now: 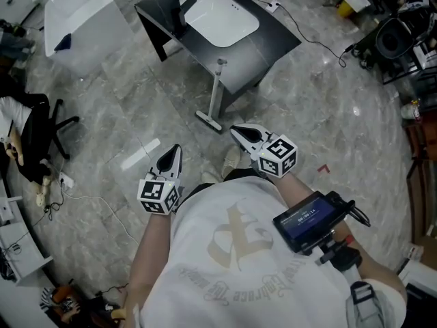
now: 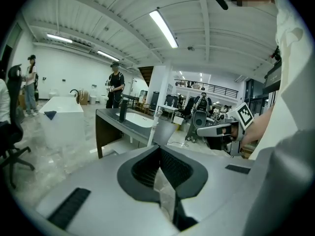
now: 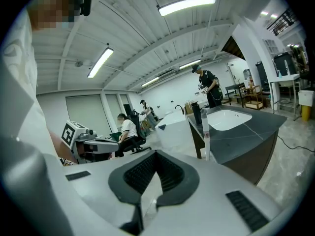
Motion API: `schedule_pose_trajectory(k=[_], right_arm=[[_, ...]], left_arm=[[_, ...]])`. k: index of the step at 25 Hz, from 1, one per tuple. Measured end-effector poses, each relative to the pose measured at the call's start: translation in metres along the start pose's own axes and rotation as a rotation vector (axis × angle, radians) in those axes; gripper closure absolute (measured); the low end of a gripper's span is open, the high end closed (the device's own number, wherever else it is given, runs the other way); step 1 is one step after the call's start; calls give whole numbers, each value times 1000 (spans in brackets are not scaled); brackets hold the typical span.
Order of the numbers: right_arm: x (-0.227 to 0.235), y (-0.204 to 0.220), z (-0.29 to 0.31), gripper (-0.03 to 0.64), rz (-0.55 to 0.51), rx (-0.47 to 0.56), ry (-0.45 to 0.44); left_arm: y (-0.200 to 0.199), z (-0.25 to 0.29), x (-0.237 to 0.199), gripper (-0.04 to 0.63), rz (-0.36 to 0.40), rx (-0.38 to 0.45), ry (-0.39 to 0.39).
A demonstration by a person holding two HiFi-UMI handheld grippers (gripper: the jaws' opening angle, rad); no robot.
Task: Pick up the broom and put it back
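The broom's (image 2: 154, 127) lower end is hidden behind the left tongs (image 2: 160, 154) and the right tongs (image 3: 155, 156). The table's (image 1: 273, 43) far corner is cut off by the head view's top edge.

Two grippers: left gripper (image 1: 173, 153), right gripper (image 1: 238, 132). One marker cube on each, so two. One broom (image 1: 216, 94). One dark table (image 1: 273, 43), one white sink (image 1: 218, 19), one black tap (image 1: 181, 16). One white tub (image 1: 78, 19). One office chair (image 1: 41, 139). One screen unit (image 1: 307, 219). Right gripper view: three other people, counted as near standing person (image 3: 206, 85), far standing person (image 3: 144, 107), seated person (image 3: 129, 129).
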State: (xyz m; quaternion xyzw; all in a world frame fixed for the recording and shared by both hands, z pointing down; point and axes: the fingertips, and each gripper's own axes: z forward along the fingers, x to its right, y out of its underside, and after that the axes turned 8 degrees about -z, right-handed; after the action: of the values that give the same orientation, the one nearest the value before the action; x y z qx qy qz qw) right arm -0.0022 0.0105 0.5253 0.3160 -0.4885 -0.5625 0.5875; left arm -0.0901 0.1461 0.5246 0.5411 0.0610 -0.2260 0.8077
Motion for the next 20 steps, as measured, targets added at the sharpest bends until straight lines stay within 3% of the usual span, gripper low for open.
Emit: schedule_pose_trajectory(k=[20], right_arm=[[-10,4,-35,600,-4,11,80]], left_arm=[[14,6,31,583,23,-32,107]])
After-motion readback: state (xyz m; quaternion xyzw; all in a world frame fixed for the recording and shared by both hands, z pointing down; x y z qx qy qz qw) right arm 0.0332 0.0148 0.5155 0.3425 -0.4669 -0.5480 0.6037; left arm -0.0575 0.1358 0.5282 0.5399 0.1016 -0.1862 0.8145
